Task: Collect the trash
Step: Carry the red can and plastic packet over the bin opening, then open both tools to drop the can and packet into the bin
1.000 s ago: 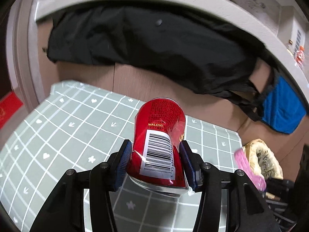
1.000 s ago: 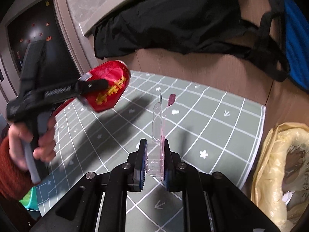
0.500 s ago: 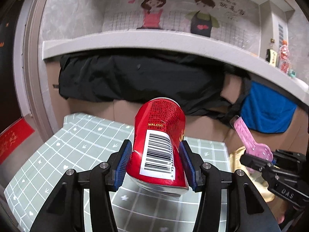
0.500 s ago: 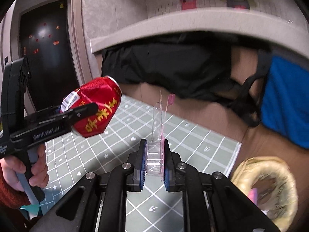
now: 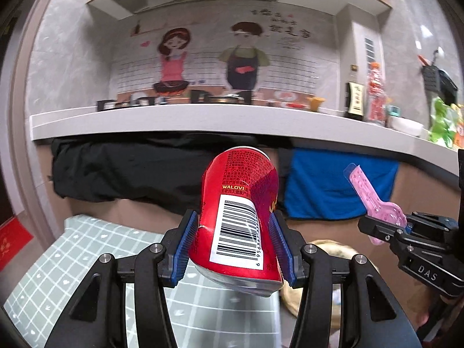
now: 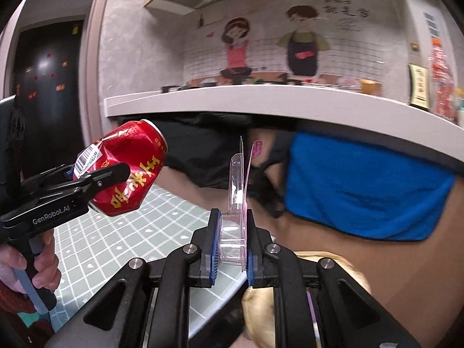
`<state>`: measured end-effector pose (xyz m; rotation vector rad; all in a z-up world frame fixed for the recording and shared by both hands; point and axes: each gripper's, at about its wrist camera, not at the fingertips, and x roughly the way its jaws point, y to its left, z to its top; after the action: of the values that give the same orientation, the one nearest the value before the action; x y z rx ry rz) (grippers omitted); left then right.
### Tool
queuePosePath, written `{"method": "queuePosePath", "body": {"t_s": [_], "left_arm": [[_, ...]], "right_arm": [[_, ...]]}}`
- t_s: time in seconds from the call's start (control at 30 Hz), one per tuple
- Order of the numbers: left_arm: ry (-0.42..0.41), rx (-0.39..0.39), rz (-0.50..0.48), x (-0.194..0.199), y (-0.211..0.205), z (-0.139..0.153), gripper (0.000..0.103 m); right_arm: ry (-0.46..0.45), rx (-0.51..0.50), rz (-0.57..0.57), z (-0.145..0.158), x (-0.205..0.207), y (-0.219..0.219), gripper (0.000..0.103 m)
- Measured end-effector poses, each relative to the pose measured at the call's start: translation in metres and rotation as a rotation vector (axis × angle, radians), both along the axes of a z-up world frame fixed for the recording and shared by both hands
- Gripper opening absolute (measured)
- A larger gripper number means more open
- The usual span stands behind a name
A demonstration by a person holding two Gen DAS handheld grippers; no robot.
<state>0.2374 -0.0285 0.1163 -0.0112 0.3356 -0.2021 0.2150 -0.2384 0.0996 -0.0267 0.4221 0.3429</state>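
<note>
My left gripper [image 5: 236, 249] is shut on a dented red drink can [image 5: 239, 214] and holds it in the air above the green grid mat [image 5: 87, 255]. The can also shows in the right wrist view [image 6: 127, 171]. My right gripper [image 6: 232, 246] is shut on a clear plastic blister package with a pink backing [image 6: 237, 197], held upright. That package shows in the left wrist view [image 5: 374, 200] at the right. A yellowish trash bag [image 6: 333, 264] lies open below and between the grippers; it shows in the left wrist view [image 5: 327, 249] behind the can.
A white counter shelf [image 5: 203, 121] runs across above. Black cloth [image 5: 130, 171] and a blue cloth [image 5: 339, 185] hang under it. Bottles and packets [image 5: 377, 98] stand on the counter at the right. A dark door [image 6: 43, 87] is at the left.
Both grippers have risen and tilted up, each still holding its item; the mat has dropped low in view and the wall and counter now fill the frames. The two grippers have come closer together.
</note>
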Motion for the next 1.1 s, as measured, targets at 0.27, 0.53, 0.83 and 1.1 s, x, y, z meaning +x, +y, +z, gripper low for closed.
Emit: {"method": "queuePosePath", "body": {"t_s": [0.27, 0.53, 0.83, 1.1], "left_arm": [[0.028, -0.011, -0.093, 0.000, -0.064, -0.014, 0.052], [0.113, -0.005, -0.142, 0.020, -0.105, -0.048, 0.052], [0.210, -0.014, -0.157, 0.051, -0.128, -0.085, 0.039], [0.343, -0.043, -0.197, 0.091, -0.143, -0.124, 0.014]], "right_arm": [[-0.001, 0.026, -0.088, -0.008, -0.010, -0.056, 0.014], [0.040, 0.070, -0.145, -0.031, -0.008, -0.096, 0.014], [0.092, 0.084, -0.171, -0.059, 0.013, -0.115, 0.014], [0.162, 0.112, -0.191, -0.092, 0.036, -0.131, 0.014]]}}
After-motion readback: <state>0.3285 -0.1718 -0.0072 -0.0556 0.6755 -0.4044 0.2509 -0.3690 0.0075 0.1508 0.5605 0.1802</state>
